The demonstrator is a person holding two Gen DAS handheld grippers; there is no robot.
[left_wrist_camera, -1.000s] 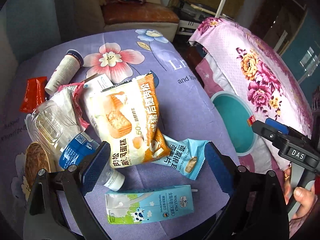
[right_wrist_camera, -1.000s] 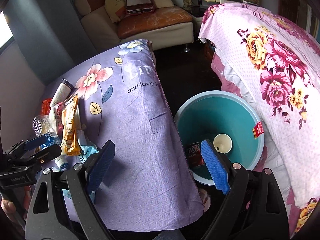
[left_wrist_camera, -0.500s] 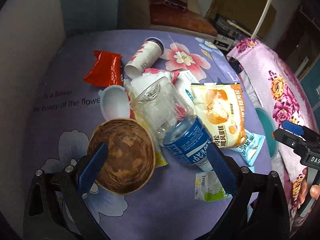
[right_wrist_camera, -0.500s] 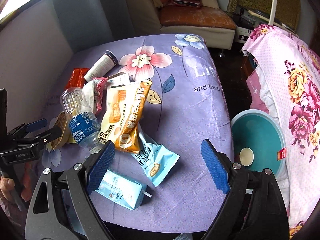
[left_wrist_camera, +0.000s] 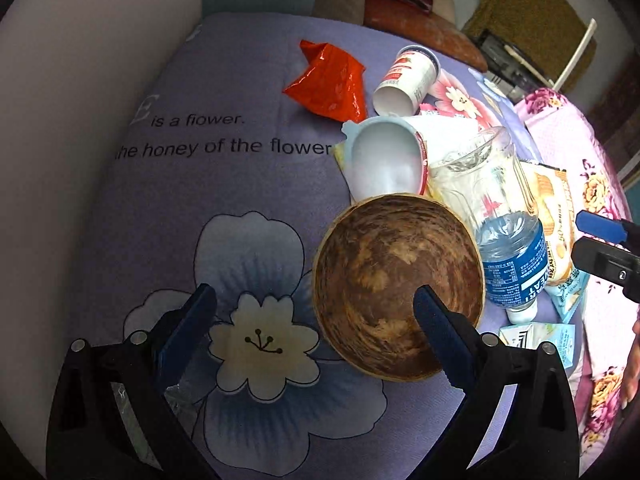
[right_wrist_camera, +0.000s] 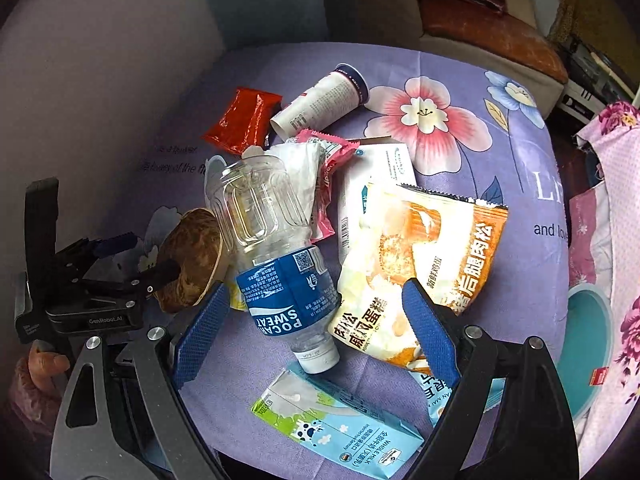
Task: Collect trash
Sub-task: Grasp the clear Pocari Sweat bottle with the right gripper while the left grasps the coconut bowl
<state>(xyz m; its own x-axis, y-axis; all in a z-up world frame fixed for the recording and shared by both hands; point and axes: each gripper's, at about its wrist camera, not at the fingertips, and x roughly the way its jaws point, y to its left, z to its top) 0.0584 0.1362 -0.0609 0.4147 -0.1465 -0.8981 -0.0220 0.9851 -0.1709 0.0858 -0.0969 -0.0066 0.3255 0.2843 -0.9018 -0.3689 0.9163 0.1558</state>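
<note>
Trash lies piled on a purple floral cloth (left_wrist_camera: 200, 208). My left gripper (left_wrist_camera: 316, 320) is open, its right finger over a brown paper bowl (left_wrist_camera: 396, 276), which also shows in the right wrist view (right_wrist_camera: 192, 256). My right gripper (right_wrist_camera: 316, 320) is open above a clear Pocari Sweat bottle (right_wrist_camera: 276, 248), with an orange snack bag (right_wrist_camera: 424, 264) and a milk carton (right_wrist_camera: 340, 428) beside it. A red wrapper (left_wrist_camera: 328, 80), a paper cup (left_wrist_camera: 408, 80) and a white plastic cup (left_wrist_camera: 384, 160) lie farther back.
A teal bin (right_wrist_camera: 588, 348) stands on the floor to the right, below the cloth's edge. A pink floral bedcover (right_wrist_camera: 616, 208) lies at right. A sofa (right_wrist_camera: 488, 36) is behind. A pale wall (left_wrist_camera: 80, 100) bounds the left.
Both grippers have swung left, away from the bin. The left one has come down close to the brown bowl; the right one now hovers over the bottle and snack bag.
</note>
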